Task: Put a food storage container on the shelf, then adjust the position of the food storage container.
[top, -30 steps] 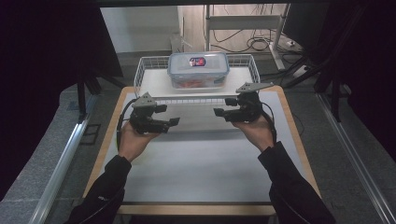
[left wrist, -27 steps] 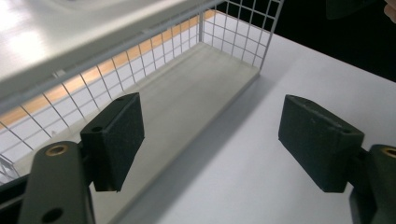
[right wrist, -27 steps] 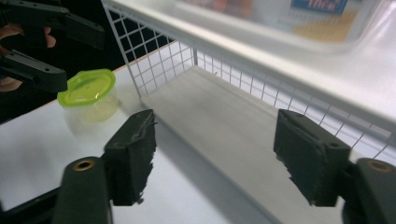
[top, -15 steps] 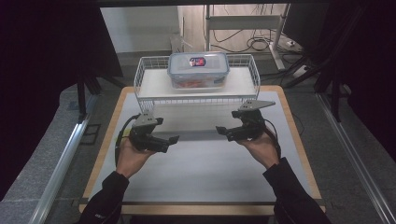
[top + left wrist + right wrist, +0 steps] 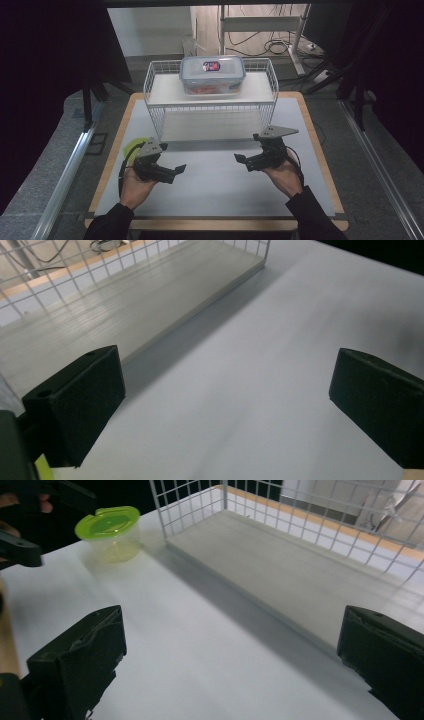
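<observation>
Green-lidded cup (image 5: 110,532) — stands upright on the white table (image 5: 215,190), just outside the left end of the wire shelf rack (image 5: 210,107), beside the left gripper (image 5: 167,172). So the left hand is the nearer one. Left jaws have just been opening, now spread, nothing between. Right gripper (image 5: 247,162) — jaws likewise just opened, spread and empty, cup well apart from it. Clear lidded box (image 5: 212,74) sits on the rack's top tier.

We see a white table (image 5: 215,195) with a wooden rim; a wire rack (image 5: 210,107) stands at its far edge, a green-lidded cup (image 5: 109,534) near its left edge.
</observation>
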Motion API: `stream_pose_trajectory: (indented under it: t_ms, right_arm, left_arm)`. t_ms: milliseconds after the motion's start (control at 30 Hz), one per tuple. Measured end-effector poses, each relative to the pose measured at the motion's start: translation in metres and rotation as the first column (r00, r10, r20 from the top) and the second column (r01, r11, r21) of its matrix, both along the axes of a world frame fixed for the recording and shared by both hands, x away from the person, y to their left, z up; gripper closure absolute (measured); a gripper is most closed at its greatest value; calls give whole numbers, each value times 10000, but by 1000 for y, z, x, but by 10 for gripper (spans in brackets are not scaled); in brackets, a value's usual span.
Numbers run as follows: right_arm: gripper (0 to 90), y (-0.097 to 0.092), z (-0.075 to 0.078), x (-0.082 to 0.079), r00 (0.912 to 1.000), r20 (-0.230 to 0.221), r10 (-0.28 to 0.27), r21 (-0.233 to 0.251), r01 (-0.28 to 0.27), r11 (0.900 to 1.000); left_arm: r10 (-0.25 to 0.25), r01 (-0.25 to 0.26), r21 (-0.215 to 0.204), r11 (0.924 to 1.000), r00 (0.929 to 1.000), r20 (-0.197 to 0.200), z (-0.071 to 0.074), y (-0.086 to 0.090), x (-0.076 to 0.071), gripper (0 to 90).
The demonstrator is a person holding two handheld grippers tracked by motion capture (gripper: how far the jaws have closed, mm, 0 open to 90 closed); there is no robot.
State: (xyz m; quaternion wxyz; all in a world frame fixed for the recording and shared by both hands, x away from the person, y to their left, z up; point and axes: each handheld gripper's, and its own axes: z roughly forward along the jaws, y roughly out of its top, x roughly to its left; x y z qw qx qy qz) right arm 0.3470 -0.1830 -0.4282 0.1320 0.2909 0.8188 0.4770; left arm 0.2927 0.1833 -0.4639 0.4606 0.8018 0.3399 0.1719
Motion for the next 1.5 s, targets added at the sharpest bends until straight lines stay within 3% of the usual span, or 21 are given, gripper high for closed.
stream_pose_trajectory:
  t_ms: [100,300,433,567,733,1133,1233,1333,1500]
  right_arm:
    - [0,-3,-9,-6,9999,-115,103,60,-103,9999]
    - [0,-8,-27,-18,9993,-320,180,-43,-182,9998]
    - [0,-7,-40,-26,9989,-430,207,-471,-227,9986]
    - [0,-7,-52,-32,9985,-489,240,-637,-271,9976]
    - [0,-6,-74,-31,9932,-1131,267,-1214,-405,9918]
    - [6,-12,-74,-26,9940,-1091,-4,-1212,-129,9925]
    - [14,-13,-75,-25,9941,-1083,3,-1223,-136,9924]
    - [22,-12,-75,-25,9932,-1166,28,-1276,-178,9917]
    - [33,-11,-76,-25,9933,-1153,74,-1313,-226,9911]
  left_arm:
    - [-19,19,92,10000,10000,-62,-11,0,-7,6]
    - [-186,175,572,9982,9997,178,-25,-4,-24,2]
    - [-349,342,546,9979,9993,129,-34,-6,-32,0]
    - [-428,447,756,9961,9987,-269,-44,-10,-34,0]
    - [-439,473,1092,9929,9985,-336,-51,-14,-32,0]
    - [-30,114,1001,9949,9965,-838,-51,-9,-24,7]
    - [114,-29,964,9953,9961,-872,-48,-8,-21,33]
    - [235,-161,1171,9930,9978,-627,-42,-6,-19,101]
    - [296,-264,455,9986,9971,-706,-30,8,-9,389]
